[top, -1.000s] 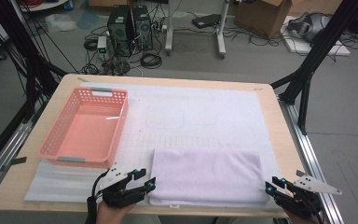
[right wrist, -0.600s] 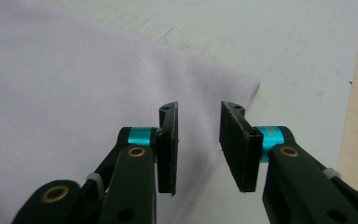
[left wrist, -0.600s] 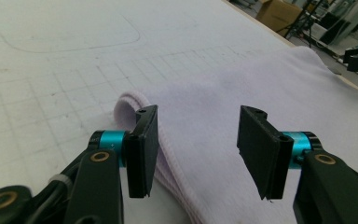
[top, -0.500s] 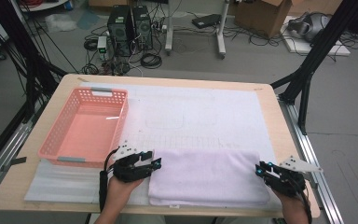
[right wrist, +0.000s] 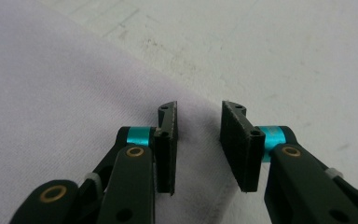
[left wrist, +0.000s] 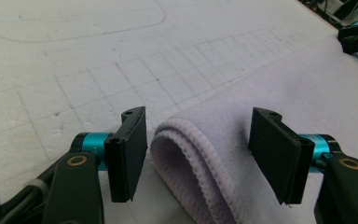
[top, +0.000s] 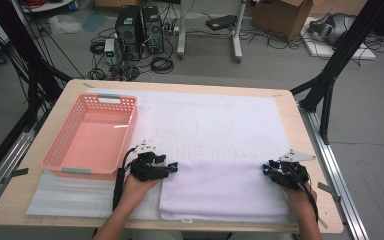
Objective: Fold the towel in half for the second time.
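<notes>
I keep both claws apart, the left gripper (left wrist: 198, 156) just widened around the folded towel (top: 225, 192) corner, the right gripper (right wrist: 198, 147) above its far corner, to lift both evenly.

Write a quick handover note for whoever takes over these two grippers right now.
Left gripper: open, jaws just widened, straddling the rolled far-left corner of the folded lilac towel, not pinching.
Right gripper: open with a narrow gap, over the towel's far-right edge, nothing clamped.
Empty pink plastic basket sits at left on the white mat.
Done: towel folded flat.
Left: probably grip both corners, fold again.
</notes>
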A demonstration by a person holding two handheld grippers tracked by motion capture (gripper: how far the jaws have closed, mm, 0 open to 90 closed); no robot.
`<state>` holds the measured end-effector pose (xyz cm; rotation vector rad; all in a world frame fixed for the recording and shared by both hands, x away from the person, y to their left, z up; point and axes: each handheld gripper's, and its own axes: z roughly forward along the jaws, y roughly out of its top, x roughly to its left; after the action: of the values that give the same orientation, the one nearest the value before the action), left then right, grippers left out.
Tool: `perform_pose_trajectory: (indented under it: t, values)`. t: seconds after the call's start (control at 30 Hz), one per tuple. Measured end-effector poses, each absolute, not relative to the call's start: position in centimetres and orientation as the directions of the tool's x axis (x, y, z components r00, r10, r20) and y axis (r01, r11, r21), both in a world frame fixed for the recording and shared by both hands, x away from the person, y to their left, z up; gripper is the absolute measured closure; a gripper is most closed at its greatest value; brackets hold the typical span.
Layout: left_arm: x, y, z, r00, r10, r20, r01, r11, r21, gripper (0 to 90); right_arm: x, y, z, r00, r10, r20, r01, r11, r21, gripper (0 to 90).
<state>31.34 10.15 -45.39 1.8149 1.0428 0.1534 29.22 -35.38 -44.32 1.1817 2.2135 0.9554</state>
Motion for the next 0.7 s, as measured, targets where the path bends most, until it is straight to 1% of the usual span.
perform_pose_trajectory:
  t: [0.1,0.17,0.23,0.3,0.37,0.4,0.43,0.47,0.53,0.57,0.6,0.63,0.7]
  values:
    - [31.4,10.1,-45.4,0.616,0.713,-0.337,0.591,-0.134,0.796,36.6,29.1,-35.5,-44.1,-0.519,0.851,-0.079,0.538,0.397,0.743,66.2]
    - [31.4,9.8,-45.4,0.617,0.717,-0.324,0.595,-0.156,0.789,36.6,29.0,-35.7,-44.1,-0.516,0.854,-0.069,0.537,0.385,0.75,63.3]
    - [31.6,9.4,-45.4,0.627,0.718,-0.301,0.594,-0.191,0.781,37.1,28.9,-35.9,-43.9,-0.513,0.856,-0.059,0.529,0.37,0.764,55.6]
    - [31.6,9.1,-45.4,0.636,0.718,-0.282,0.588,-0.214,0.78,39.2,29.0,-36.2,-43.9,-0.489,0.87,-0.06,0.531,0.352,0.771,43.8]
    - [31.5,8.9,-45.3,0.645,0.722,-0.25,0.573,-0.241,0.783,44.0,29.4,-36.6,-44.1,-0.48,0.876,-0.057,0.544,0.347,0.764,39.0]
    - [31.5,9.0,-45.3,0.645,0.723,-0.248,0.572,-0.241,0.784,48.2,29.6,-36.7,-44.4,-0.483,0.874,-0.048,0.552,0.346,0.759,37.1]
    - [31.5,9.0,-45.3,0.655,0.708,-0.265,0.578,-0.242,0.779,55.9,29.9,-36.8,-44.5,-0.486,0.874,-0.027,0.562,0.337,0.755,37.0]
    - [31.6,9.0,-45.4,0.659,0.694,-0.289,0.59,-0.239,0.771,67.2,30.1,-36.9,-44.7,-0.488,0.873,0.006,0.575,0.316,0.755,39.3]
    - [31.6,9.0,-45.2,0.664,0.688,-0.293,0.592,-0.244,0.768,75.0,30.2,-37.2,-44.8,-0.514,0.853,0.092,0.598,0.279,0.751,56.2]
    - [31.6,9.0,-45.2,0.663,0.688,-0.294,0.592,-0.242,0.769,76.3,30.1,-37.3,-44.8,-0.514,0.85,0.112,0.606,0.267,0.749,65.7]
    - [31.6,9.1,-45.1,0.661,0.69,-0.295,0.59,-0.234,0.773,77.0,30.1,-37.5,-44.7,-0.522,0.84,0.146,0.615,0.252,0.747,73.0]
    - [31.6,9.2,-45.0,0.657,0.692,-0.3,0.587,-0.22,0.779,77.3,30.0,-37.5,-44.7,-0.521,0.84,0.148,0.612,0.247,0.751,76.5]
    - [31.7,9.6,-44.5,0.646,0.695,-0.315,0.575,-0.172,0.8,77.5,29.9,-37.5,-44.4,-0.531,0.838,0.126,0.59,0.258,0.765,78.6]
